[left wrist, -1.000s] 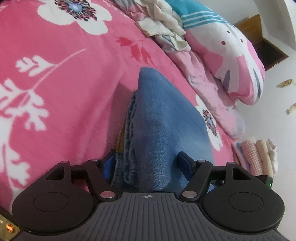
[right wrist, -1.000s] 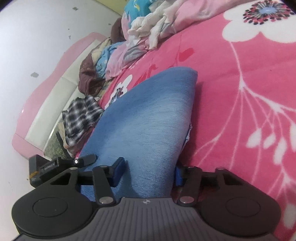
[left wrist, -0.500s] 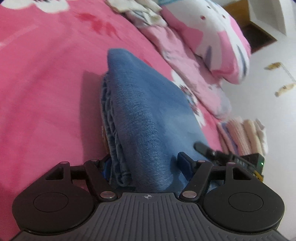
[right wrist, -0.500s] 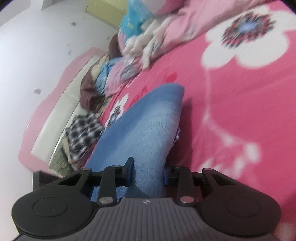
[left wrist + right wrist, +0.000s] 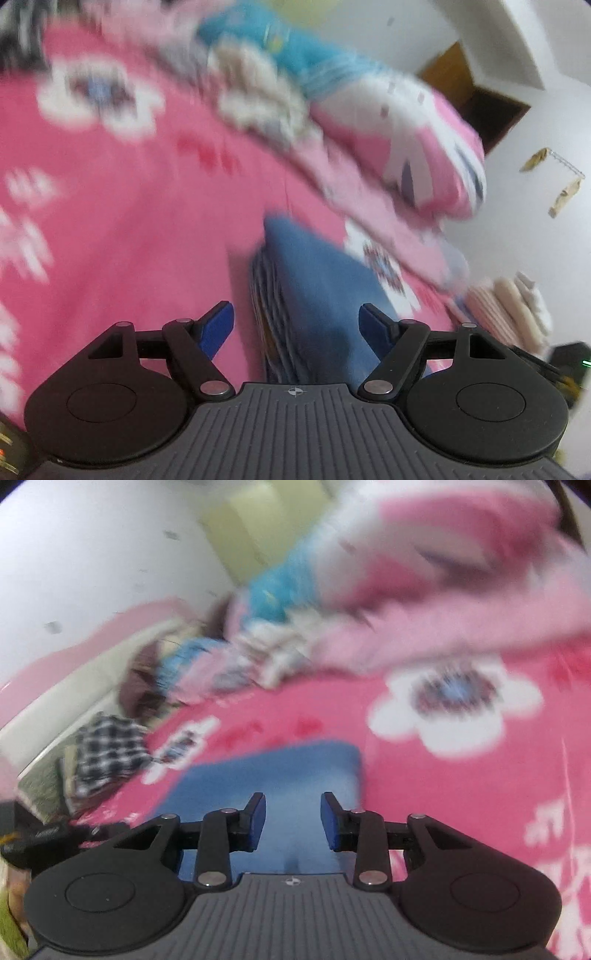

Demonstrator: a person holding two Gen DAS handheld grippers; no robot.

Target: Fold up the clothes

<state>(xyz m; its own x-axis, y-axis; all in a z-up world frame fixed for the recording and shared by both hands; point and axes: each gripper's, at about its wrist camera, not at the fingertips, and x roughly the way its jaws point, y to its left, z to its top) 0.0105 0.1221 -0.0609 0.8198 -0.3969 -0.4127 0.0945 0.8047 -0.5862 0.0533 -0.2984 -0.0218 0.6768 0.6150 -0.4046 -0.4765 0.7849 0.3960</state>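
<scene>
A folded blue denim garment (image 5: 317,291) lies on the pink flowered bedspread (image 5: 122,229). Its stacked layered edges show on its left side. My left gripper (image 5: 297,325) is open; its blue pads (image 5: 218,325) stand wide apart on either side of the denim's near end, clear of the cloth. In the right wrist view the same denim (image 5: 280,768) lies flat ahead. My right gripper (image 5: 293,821) is open above its near end, with nothing held between the fingers. Both views are blurred by motion.
A heap of unfolded clothes (image 5: 258,92) and a pink-and-white pillow (image 5: 417,147) lie at the far side of the bed. Folded items (image 5: 506,306) are stacked at the right. A plaid garment (image 5: 103,749) and more clothes (image 5: 192,661) rest by the headboard (image 5: 62,675).
Both grippers have opened and let go of the folded denim, then drawn back from it. The denim now lies flat on the bedspread.
</scene>
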